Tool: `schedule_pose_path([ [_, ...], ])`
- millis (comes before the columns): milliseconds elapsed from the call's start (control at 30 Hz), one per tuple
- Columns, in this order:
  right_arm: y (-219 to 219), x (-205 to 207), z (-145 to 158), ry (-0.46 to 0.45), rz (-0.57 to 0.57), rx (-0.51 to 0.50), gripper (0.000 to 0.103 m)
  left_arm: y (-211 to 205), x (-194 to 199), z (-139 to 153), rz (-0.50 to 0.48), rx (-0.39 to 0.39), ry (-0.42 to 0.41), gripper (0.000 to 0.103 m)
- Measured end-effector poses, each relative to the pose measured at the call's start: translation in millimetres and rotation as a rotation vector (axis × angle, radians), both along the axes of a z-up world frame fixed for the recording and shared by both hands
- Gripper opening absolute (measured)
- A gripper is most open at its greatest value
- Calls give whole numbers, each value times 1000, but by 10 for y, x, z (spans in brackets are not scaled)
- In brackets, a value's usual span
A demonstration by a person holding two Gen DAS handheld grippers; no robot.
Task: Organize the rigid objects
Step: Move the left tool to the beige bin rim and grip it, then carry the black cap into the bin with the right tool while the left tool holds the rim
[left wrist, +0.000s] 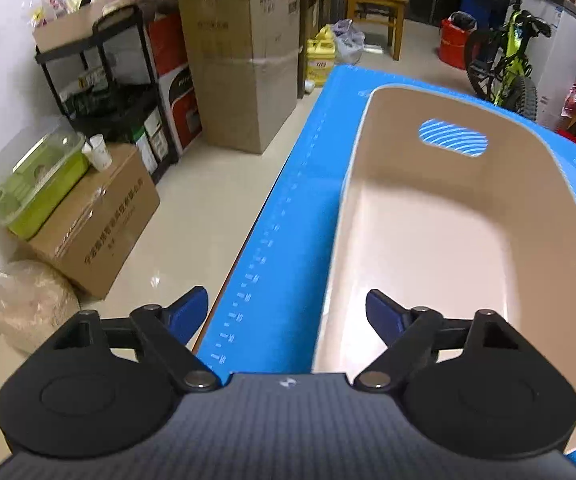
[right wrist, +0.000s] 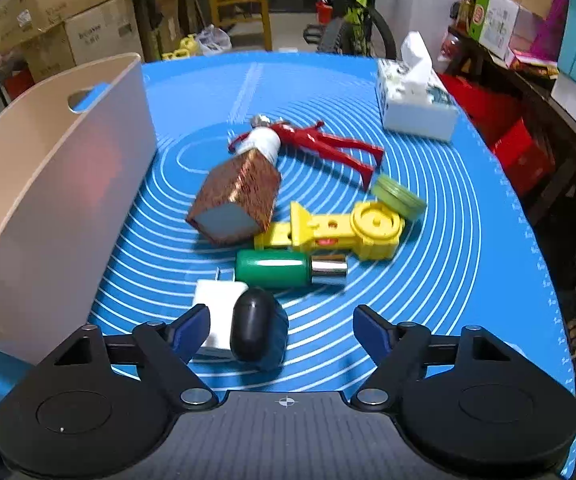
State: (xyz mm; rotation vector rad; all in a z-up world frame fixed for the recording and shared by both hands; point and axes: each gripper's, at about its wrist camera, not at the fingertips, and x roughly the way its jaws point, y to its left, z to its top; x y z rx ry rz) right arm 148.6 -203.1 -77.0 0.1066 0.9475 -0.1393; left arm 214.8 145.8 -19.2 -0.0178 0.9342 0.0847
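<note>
- The left gripper (left wrist: 287, 314) hangs over the near rim of the beige bin (left wrist: 440, 240), jaws spread wide, nothing between them.
- The right gripper (right wrist: 281, 326) is spread apart too — holding nothing — low over the blue mat (right wrist: 448, 240).
- Just before its fingers lie a black oval case (right wrist: 253, 326) and a white charger (right wrist: 218, 300), touching.
- Beyond them: a green bottle (right wrist: 274, 269), a yellow toy (right wrist: 336, 230), a green tin (right wrist: 398, 196), a brown bottle (right wrist: 240, 196) and a red figure (right wrist: 328, 140).
- The bin stands to the left of this pile.

The green bottle (right wrist: 273, 269) looks glossy with a shiny metal cap (right wrist: 330, 269), the copper box (right wrist: 240, 196) glitters roughly, and the beige bin (left wrist: 440, 240) is smooth plastic.
</note>
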Motion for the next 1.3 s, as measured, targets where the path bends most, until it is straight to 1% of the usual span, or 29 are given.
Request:
schedule_pose_path([
  [33,-6,4,-12,5,-5,9,75,17,13,-14,3,-5,10,72],
  [67,-14,7,-18,6,-13,17,71,26,14,-31,4,-7,19,70],
  [133,-12,13,-31,6,-18,16,66,33,17,-53,-4,-10,36,59],
  [200,-11,15,-48,7,-18,16,64,33,18,-69,-13,-13,46,55],
  [267,-4,17,-40,0,-17,11,57,40,24,-68,-26,-36,52,46],
  [300,4,18,-37,-4,-15,6,55,37,26,-65,-38,-48,53,39],
  [333,15,20,-37,-5,-13,-1,49,33,20,-61,-49,-55,55,34],
  [367,20,26,-47,1,-12,-4,47,19,12,-61,-56,-57,55,31],
  [433,19,38,-72,11,-7,9,40,3,21,-62,-70,-64,57,23],
  [467,21,38,-75,10,-4,17,34,7,21,-58,-74,-72,58,21],
  [567,55,34,-65,0,11,3,33,15,31,-57,-83,-88,57,14],
  [600,62,31,-59,-4,13,-5,33,14,39,-59,-89,-99,57,7],
  [633,56,29,-51,-9,11,-8,33,14,44,-59,-93,-109,58,6],
  [800,3,3,44,-33,-3,-16,33,0,66,-68,-93,-106,58,6],
  [967,-3,-12,256,-95,-8,-19,33,-11,68,-81,-94,-105,57,6],
  [1100,64,18,534,-173,14,-14,33,-13,63,-83,-94,-105,56,6],
  [1300,337,163,1010,-304,99,23,33,-16,65,-90,-86,-109,57,6],
])
